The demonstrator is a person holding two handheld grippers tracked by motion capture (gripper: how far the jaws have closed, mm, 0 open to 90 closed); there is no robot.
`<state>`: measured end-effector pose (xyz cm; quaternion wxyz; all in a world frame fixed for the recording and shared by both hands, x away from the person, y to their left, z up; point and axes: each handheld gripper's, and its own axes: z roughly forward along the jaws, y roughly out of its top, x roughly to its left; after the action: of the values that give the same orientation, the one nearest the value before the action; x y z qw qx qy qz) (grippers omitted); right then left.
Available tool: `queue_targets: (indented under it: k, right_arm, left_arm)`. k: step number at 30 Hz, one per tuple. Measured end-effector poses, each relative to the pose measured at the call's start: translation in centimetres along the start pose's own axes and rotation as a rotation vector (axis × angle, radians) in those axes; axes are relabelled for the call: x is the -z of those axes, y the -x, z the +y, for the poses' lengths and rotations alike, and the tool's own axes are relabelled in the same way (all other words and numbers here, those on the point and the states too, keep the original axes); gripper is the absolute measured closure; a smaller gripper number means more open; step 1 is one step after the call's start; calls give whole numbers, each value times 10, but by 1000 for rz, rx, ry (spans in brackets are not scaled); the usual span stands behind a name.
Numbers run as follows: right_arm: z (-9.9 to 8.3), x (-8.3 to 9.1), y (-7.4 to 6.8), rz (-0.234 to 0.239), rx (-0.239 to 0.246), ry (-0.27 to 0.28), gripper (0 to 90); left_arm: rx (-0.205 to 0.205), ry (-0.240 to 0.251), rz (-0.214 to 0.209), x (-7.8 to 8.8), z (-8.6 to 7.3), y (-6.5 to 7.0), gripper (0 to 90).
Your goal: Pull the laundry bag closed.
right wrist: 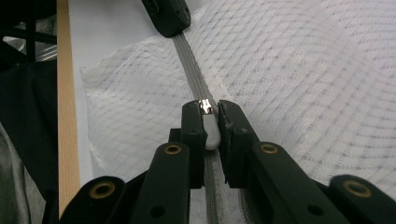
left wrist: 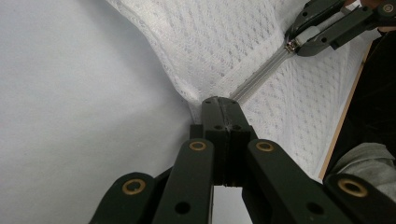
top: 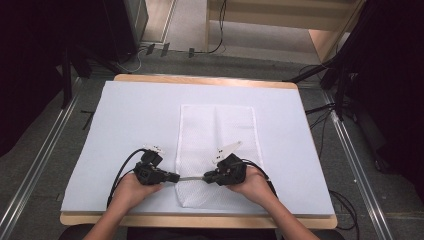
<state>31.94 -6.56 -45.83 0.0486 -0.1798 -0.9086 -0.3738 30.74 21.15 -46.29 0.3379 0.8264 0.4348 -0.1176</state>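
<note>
A white mesh bag (top: pixel 215 125) lies flat on the white mat, its grey zipper (top: pixel 190 178) running across the near end. My left gripper (top: pixel 175 176) is shut on the bag's fabric at the zipper's left end; in the left gripper view its jaws (left wrist: pixel 223 105) meet on the mesh bag (left wrist: pixel 210 42) where the zipper (left wrist: pixel 261 74) starts. My right gripper (top: pixel 206 176) is shut on the white zipper pull (right wrist: pixel 211 130), pinched between its jaws (right wrist: pixel 208 109). The zipper (right wrist: pixel 189 60) stretches taut between both grippers, with the left gripper (right wrist: pixel 168 18) at its far end.
The white mat (top: pixel 135 125) covers a wooden table whose edge (top: pixel 200 220) runs just below my hands. Cables and black stands lie on the floor around the table. The wooden edge (right wrist: pixel 65 93) is close beside the bag's end.
</note>
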Motion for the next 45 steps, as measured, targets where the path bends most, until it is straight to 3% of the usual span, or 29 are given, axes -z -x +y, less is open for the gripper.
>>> queue_targets:
  k: [33, 45]
  right_arm:
    - [-28, 38, 15, -42, -43, 24, 830]
    - [-39, 49, 17, -50, -38, 43, 829]
  left_arm:
    - [-12, -1, 4, 0, 0, 0, 900]
    - [-17, 4, 4, 0, 0, 1, 900]
